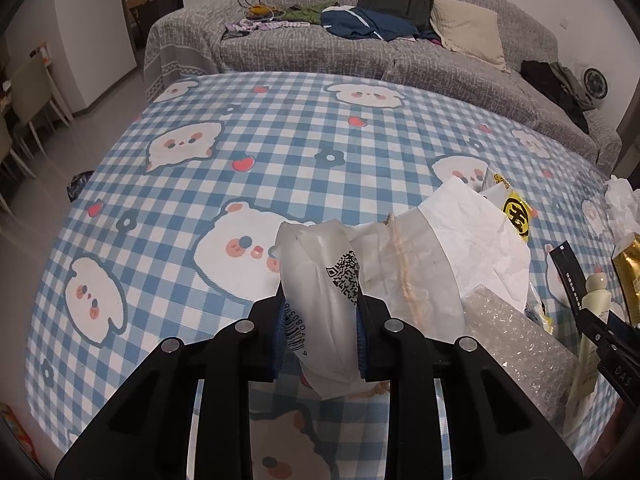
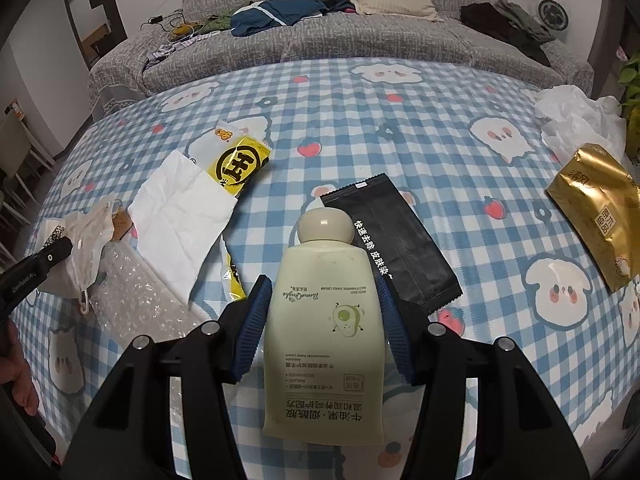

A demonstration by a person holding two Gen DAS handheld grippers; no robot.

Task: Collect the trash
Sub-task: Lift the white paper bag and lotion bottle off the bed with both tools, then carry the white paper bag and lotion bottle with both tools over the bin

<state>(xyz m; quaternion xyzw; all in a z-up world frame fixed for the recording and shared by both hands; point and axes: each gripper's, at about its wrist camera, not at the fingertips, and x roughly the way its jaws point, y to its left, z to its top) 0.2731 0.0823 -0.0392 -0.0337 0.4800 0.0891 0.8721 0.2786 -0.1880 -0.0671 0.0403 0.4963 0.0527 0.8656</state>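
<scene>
Tube [image 2: 324, 332] lengthwise between tongs [image 2: 324, 320], cap forward

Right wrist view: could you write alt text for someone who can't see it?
The right gripper clamps a pale green hand cream tube, cap pointing away, over a table with a blue checked tablecloth. Around it lie a black sachet, a gold packet, white paper and a yellow wrapper.

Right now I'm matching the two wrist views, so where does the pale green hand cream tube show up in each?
Left wrist view: the hand cream tube stands at the far right edge, held by the right gripper.
Right wrist view: the tube fills the lower centre, between the gripper fingers.
Shared landmark: the yellow snack wrapper.
</scene>
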